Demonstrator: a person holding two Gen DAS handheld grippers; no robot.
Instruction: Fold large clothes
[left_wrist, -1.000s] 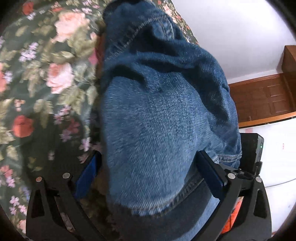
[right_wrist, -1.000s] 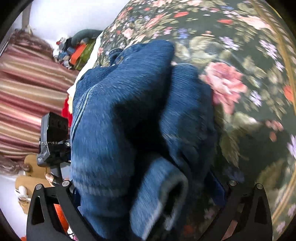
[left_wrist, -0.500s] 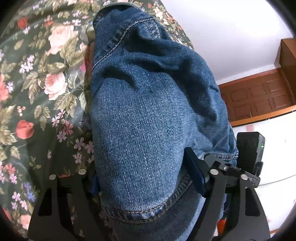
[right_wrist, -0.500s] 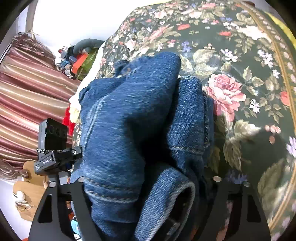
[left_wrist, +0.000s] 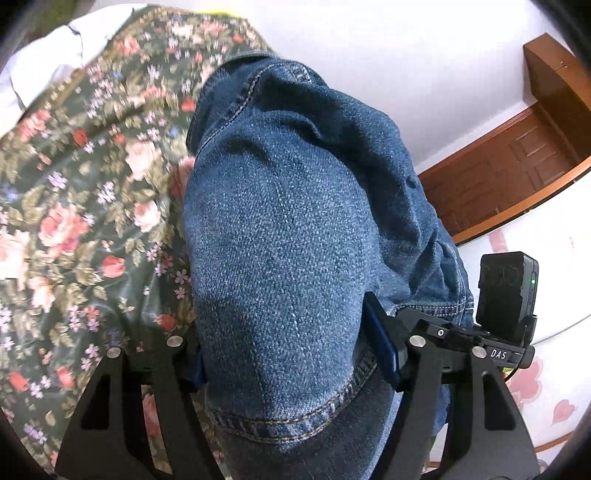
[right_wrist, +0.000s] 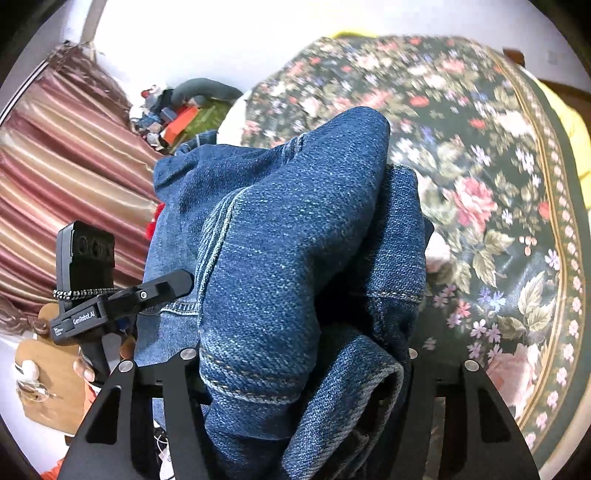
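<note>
Both sets of jaws are closing on the bunched denim garment (left_wrist: 280, 258) — the left gripper (left_wrist: 288, 354) and right gripper (right_wrist: 299, 369) each clamp a thick fold. Since a second ago the garment has risen clear above the floral bedspread (left_wrist: 74, 206), ready for refolding.

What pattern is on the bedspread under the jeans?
Dark bedspread with pink and red flowers; clearest in the right wrist view.

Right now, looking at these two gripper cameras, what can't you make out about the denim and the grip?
- Left wrist view: left gripper pads mostly buried in the denim garment.
- Right wrist view: right gripper fingertips hidden behind bunched denim.
- Both views: garment's lower end cut off by the bottom edge.
- Floral bedspread blurred at the far edge.
</note>
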